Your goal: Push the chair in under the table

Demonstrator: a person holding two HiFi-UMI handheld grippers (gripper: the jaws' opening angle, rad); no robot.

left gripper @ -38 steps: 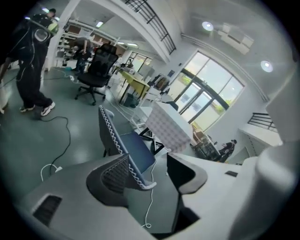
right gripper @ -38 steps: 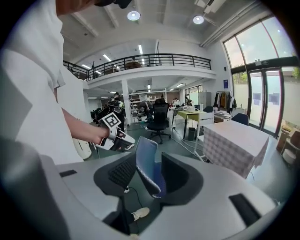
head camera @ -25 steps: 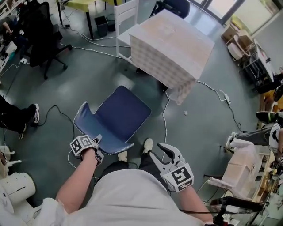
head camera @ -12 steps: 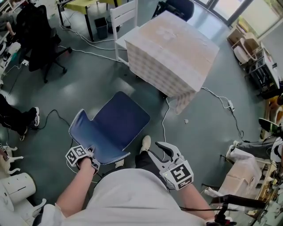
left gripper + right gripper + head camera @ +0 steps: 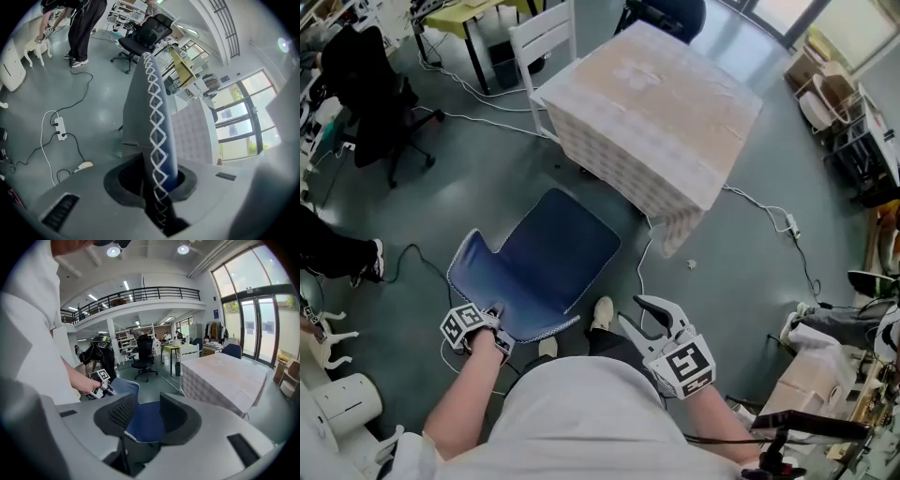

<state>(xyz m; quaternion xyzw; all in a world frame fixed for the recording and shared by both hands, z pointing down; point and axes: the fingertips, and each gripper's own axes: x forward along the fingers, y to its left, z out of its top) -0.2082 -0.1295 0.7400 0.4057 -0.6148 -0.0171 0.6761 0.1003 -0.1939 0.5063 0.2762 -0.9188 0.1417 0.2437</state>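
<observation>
left gripper [image 5: 494, 317]: yours is clamped on the backrest edge of the chair [image 5: 540, 264], the white-stitched rim pinched between the pads.
right gripper [image 5: 637, 313]: jaws apart, nothing between them; it hangs at 4 o'clock of the seat.
chair: on the floor [image 5: 469, 178], at 7 o'clock of the desk [image 5: 661, 94], near it, not under.

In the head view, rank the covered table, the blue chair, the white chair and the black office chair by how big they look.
1. covered table
2. blue chair
3. black office chair
4. white chair, though the table hides part of it and both last chairs stand farther off, so that order is unsure.
</observation>
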